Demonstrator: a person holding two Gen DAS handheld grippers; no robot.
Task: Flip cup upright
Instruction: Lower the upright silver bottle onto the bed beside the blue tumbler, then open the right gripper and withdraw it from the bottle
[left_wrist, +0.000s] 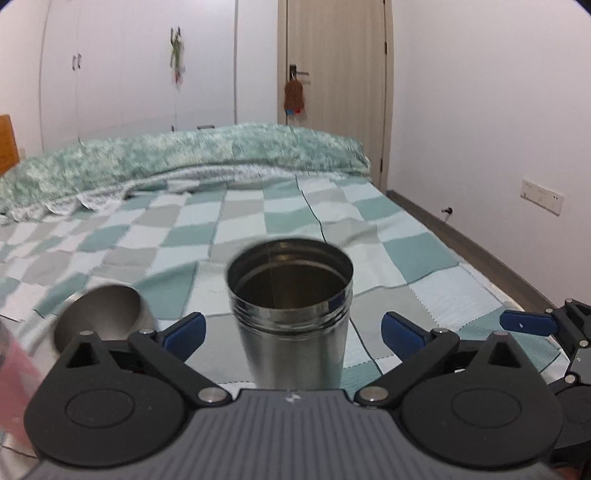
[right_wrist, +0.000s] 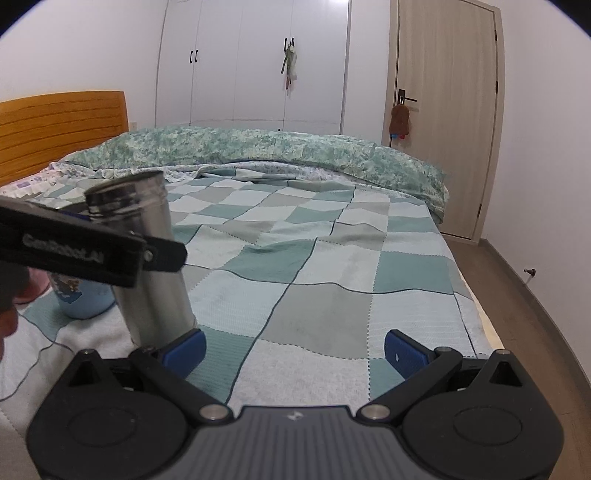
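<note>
A steel cup (left_wrist: 291, 314) stands upright on the checked bedspread, mouth up, between the spread fingers of my left gripper (left_wrist: 293, 334), which is open and does not touch it. The cup also shows in the right wrist view (right_wrist: 147, 258), at the left, partly hidden by the left gripper's black arm (right_wrist: 92, 247). My right gripper (right_wrist: 295, 354) is open and empty, to the right of the cup. Its blue pad shows in the left wrist view (left_wrist: 528, 323) at the right edge.
A second steel cup (left_wrist: 103, 314) lies on its side at the left. A light blue cup (right_wrist: 86, 299) stands behind the steel one. The checked blanket (right_wrist: 332, 258) covers the bed; a rolled green quilt (left_wrist: 184, 158) lies at the far side. The bed's edge and floor (right_wrist: 535, 332) are at the right.
</note>
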